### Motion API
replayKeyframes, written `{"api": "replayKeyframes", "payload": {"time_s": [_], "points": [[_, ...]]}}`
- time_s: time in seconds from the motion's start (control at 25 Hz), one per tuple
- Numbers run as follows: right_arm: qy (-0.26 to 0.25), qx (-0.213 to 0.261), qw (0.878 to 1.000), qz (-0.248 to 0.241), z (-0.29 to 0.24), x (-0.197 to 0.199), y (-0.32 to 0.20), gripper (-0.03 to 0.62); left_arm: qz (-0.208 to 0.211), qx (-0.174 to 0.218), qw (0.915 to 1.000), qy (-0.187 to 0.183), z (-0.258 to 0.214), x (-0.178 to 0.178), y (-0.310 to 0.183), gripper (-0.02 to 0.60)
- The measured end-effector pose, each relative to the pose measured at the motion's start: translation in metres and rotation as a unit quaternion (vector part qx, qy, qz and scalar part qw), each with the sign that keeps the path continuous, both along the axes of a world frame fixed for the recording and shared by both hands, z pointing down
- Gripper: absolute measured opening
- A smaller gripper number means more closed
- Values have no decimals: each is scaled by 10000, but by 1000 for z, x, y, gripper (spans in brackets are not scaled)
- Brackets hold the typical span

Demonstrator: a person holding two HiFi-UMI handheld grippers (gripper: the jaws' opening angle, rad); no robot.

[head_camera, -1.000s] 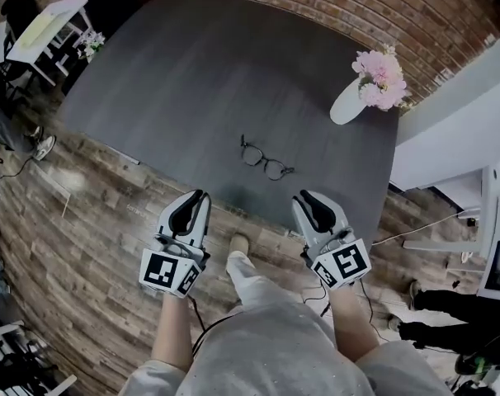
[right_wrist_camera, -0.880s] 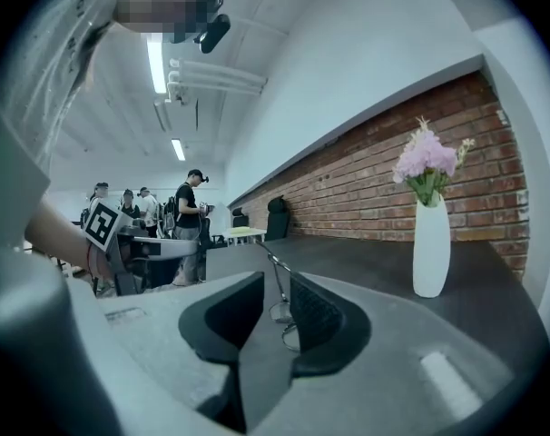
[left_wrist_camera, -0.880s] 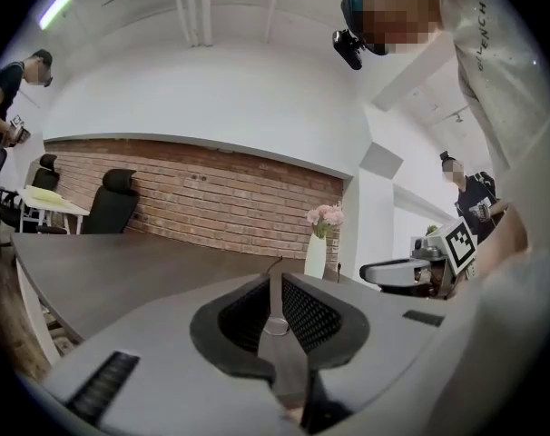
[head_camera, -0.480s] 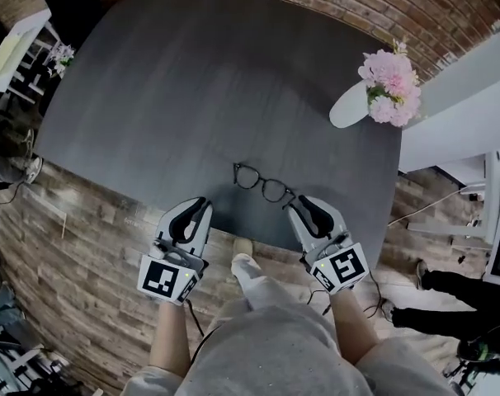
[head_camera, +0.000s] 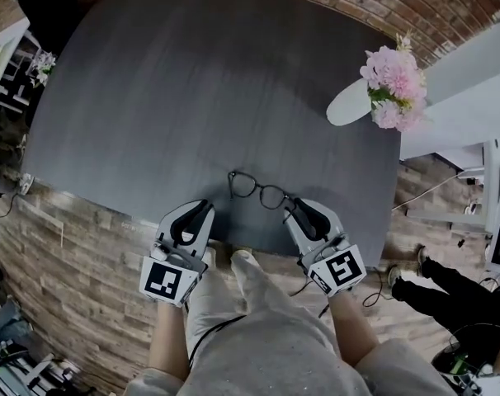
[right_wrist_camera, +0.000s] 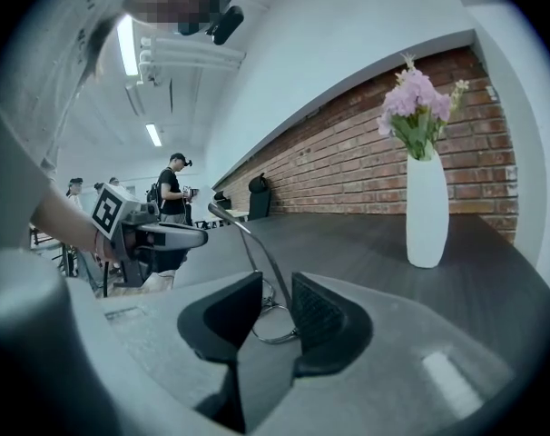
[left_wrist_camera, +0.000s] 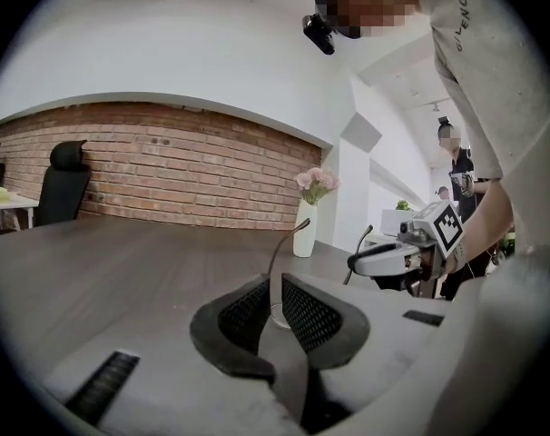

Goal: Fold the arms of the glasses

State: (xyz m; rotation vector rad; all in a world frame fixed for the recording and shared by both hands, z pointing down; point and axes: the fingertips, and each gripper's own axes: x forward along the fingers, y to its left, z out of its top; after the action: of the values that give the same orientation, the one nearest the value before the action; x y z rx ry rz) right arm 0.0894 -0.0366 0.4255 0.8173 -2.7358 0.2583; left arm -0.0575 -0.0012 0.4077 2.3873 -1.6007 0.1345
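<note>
Both pairs of jaws stand apart and neither is clamped on anything. The left gripper (head_camera: 202, 211) keeps only a narrow gap, with one thin arm of the glasses (head_camera: 258, 190) showing upright beyond it. The right gripper (head_camera: 293, 209) is wider, and the wire rim and the other arm show between its pads without either pad pressing on them. The glasses rest on the dark tabletop (head_camera: 192, 97) just inside its near edge, right of the middle. The left gripper waits just short of their left end and the right gripper is almost at their right end. Seen from each gripper, an arm rises clear of the frame, so I judge both arms to be spread. On that reading nothing of the task is done and both folds remain, with the grippers merely placed to begin. Room is tight on the near side: the edge runs right behind the frame, under the gripper noses, and a pull that way could drag the glasses off onto the wooden floor (head_camera: 85, 246). Toward the far edge and the left corners the tabletop lies bare. The white vase (head_camera: 349, 104) with pink flowers (head_camera: 390, 85) stands well apart at the right edge, out of the way of either fold.
</note>
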Motion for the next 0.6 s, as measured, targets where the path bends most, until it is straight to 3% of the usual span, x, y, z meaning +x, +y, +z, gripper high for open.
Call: {"api": "replayKeyframes", "payload": {"time_s": [0.6], "points": [[110,-110,9956,928,12,2,-11,89,936,-325,9948,-239,26,-2,-31,38]]}}
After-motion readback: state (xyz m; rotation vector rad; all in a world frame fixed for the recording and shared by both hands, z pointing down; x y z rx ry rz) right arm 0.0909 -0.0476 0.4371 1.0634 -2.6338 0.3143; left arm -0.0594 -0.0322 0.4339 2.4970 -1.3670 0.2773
